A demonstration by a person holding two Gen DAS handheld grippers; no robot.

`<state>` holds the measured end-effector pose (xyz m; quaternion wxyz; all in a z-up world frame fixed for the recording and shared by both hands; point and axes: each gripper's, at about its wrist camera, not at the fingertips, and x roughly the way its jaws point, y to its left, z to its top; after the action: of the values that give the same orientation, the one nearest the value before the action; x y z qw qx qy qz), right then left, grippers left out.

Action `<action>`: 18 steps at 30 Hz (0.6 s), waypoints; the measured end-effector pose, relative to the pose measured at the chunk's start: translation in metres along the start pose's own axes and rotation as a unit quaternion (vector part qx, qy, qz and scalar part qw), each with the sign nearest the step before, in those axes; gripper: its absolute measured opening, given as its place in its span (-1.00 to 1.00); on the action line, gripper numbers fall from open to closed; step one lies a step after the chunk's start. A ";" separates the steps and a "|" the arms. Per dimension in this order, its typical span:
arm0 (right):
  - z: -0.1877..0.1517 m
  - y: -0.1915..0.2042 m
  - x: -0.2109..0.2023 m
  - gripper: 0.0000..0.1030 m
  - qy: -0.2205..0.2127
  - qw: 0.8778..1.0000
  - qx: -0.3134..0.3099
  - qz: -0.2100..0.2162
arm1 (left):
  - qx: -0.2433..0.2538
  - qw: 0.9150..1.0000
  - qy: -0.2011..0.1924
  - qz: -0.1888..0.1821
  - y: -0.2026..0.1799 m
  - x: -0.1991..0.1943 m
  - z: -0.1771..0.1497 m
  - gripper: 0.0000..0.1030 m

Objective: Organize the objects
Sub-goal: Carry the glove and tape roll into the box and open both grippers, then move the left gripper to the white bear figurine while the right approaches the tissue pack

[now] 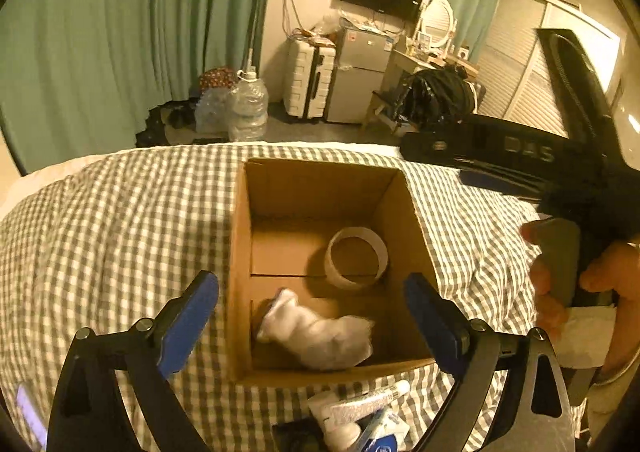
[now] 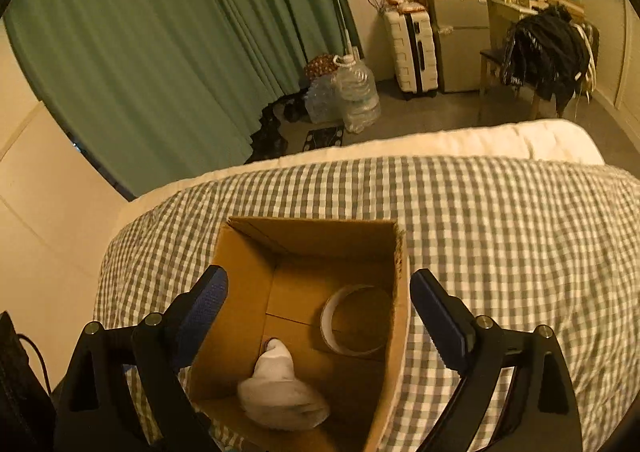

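An open cardboard box (image 1: 240, 252) sits on a grey-checked bed cover (image 1: 100, 232). Inside lie a white tape ring (image 1: 356, 260) and a white rolled cloth (image 1: 320, 332). My left gripper (image 1: 312, 312) is open and empty, hovering above the box's near side. My right gripper (image 2: 320, 312) is open and empty above the same box (image 2: 236, 292), where the tape ring (image 2: 352, 324) and cloth (image 2: 280, 392) also show. The right gripper's body (image 1: 560, 172) and the hand holding it show at right in the left wrist view.
Near the box's front edge lie a white tube (image 1: 368, 400) and other small toiletries (image 1: 380, 436). Beyond the bed are green curtains (image 1: 100, 32), water bottles (image 1: 248, 108), a white suitcase (image 1: 308, 80), a small fridge (image 1: 360, 72) and a chair with dark clothes (image 1: 436, 96).
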<state>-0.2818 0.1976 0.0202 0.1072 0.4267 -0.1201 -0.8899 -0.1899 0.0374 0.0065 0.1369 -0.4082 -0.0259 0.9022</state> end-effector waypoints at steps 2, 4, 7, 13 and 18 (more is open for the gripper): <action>-0.001 0.004 -0.015 0.80 -0.010 1.000 -0.010 -0.007 | -0.002 1.000 -0.004 0.008 0.004 -0.012 -0.002 0.87; -0.002 0.007 -0.032 0.80 -0.020 1.000 -0.017 -0.010 | 0.000 1.000 -0.008 0.018 0.008 -0.026 -0.006 0.87; -0.006 0.012 -0.060 0.80 -0.037 0.999 -0.026 -0.007 | -0.003 0.999 -0.015 0.034 0.016 -0.043 -0.013 0.87; -0.026 0.021 -0.104 0.80 -0.059 0.997 -0.047 -0.009 | -0.009 0.998 -0.015 0.064 0.026 -0.068 -0.038 0.87; -0.058 0.026 -0.119 0.80 -0.056 0.996 -0.066 -0.010 | -0.024 0.997 -0.002 0.076 0.034 -0.073 -0.068 0.87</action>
<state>-0.1610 0.2011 0.0800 0.1194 0.3697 -0.0629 -0.9193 -0.1013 -0.0195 0.0090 0.0578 -0.4100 -0.0166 0.9101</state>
